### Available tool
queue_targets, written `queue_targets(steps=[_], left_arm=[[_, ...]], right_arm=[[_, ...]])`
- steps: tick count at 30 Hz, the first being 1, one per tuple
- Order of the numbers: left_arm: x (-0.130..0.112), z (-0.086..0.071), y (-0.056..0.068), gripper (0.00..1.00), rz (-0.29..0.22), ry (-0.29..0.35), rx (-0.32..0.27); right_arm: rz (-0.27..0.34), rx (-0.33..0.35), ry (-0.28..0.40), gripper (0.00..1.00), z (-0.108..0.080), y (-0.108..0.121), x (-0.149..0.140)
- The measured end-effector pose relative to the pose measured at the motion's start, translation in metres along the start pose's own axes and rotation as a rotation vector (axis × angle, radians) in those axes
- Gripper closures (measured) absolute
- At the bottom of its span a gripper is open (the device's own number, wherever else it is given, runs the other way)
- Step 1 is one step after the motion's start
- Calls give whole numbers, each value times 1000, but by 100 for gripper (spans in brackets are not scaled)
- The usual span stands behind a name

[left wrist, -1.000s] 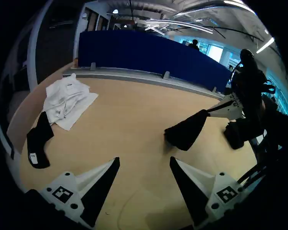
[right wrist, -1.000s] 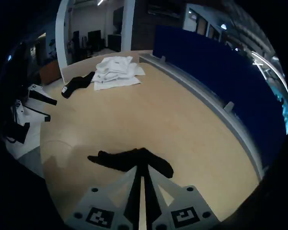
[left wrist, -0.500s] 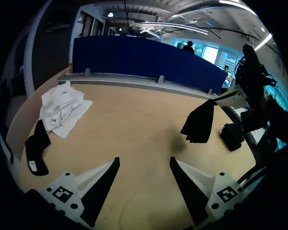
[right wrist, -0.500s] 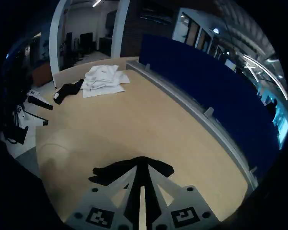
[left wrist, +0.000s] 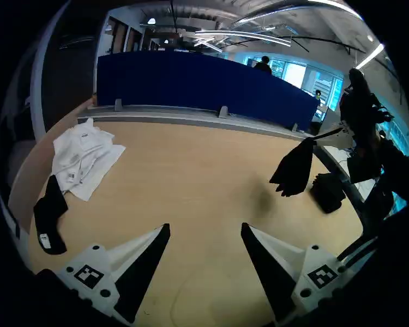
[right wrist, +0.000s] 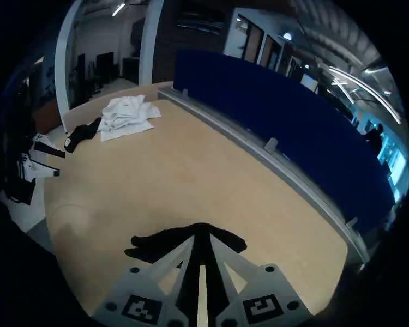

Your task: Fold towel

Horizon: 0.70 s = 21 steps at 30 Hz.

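Lifted off the table [left wrist: 193,163] since earlier, the towel [left wrist: 293,169] is pinched by the right gripper [right wrist: 200,238] to hang free; the left gripper [left wrist: 204,226] is held spread.

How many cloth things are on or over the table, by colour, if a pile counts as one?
Black: 3 (hanging cloth in the right gripper; loose cloth beside the white pile; dark bundle near the table edge)
White: 1 (the pile)
Total: 4
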State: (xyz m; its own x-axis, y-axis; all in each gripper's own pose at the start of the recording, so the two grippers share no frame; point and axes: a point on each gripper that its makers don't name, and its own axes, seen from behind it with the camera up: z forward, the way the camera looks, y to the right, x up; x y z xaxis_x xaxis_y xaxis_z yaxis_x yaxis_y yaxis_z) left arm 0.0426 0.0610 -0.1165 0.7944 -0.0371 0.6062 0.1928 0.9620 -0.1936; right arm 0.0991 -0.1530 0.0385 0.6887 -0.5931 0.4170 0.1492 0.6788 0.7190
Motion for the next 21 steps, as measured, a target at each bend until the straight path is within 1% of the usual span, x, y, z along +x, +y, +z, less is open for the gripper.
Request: queue_targets(steps=[10,21], left_arm=[[4,9,7,3,13,-9,4],[6,18,20,3,20,-23,2]], right_arm=[[14,-61,-27,95,-22,48,-28],[63,-130,-33,96,-48,110,-55]])
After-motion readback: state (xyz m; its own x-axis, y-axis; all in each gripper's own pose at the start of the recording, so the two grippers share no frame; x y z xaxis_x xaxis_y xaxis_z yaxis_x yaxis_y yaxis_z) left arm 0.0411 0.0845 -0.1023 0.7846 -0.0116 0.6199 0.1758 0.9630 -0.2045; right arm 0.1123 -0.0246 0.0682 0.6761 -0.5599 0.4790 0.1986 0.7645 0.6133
